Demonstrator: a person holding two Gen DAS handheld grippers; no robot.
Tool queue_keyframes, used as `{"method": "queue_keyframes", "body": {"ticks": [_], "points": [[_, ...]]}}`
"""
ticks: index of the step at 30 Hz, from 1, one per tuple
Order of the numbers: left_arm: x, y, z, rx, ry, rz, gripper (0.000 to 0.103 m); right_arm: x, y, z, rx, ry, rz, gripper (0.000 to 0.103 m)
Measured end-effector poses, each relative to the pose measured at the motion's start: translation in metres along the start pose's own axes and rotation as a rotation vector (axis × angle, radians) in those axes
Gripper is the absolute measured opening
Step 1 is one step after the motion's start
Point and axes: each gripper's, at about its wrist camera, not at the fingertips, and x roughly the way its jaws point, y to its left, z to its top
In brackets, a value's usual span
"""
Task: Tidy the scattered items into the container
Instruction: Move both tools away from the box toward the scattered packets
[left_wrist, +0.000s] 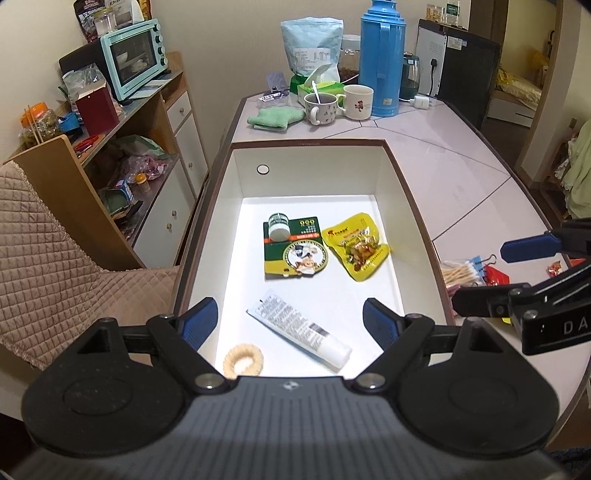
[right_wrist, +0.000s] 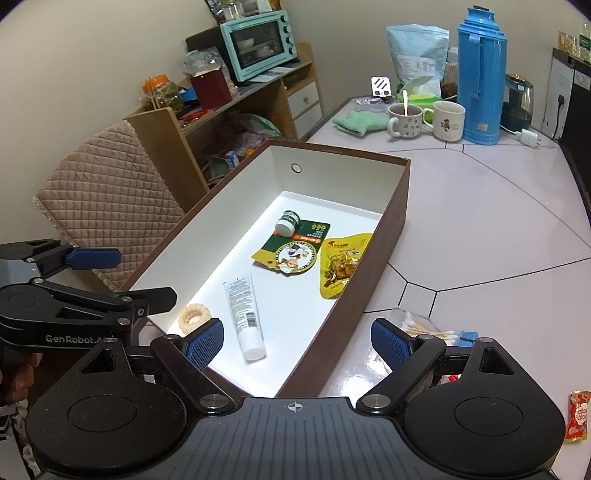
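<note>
Legibly, "GenRobot.A" shows on the left gripper (right_wrist: 147, 275), "DA" on the right gripper (left_wrist: 476, 275). Both are spread wide and hold nothing. Box (left_wrist: 413, 206) sits at the table's (left_wrist: 480, 177) left edge, long axis running away from the cameras. Inside: tube (left_wrist: 299, 328) near the near end, lying diagonally, cap toward the near right corner; ring (left_wrist: 243, 360) at the near wall; card (left_wrist: 295, 251), jar (left_wrist: 279, 226), yellow pouch (left_wrist: 356, 245) mid-floor. Swabs (right_wrist: 428, 326) and candy (right_wrist: 578, 417) lie outside, right of the box.
</note>
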Motion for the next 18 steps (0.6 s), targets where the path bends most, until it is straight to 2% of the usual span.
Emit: {"method": "queue_keyframes", "body": {"ticks": [18], "points": [[-0.018, -0.046, -0.014, -0.034, 0.018, 0.06, 0.084, -0.043, -0.029, -0.02, -0.075, -0.082, 0.051, 0.09]]}}
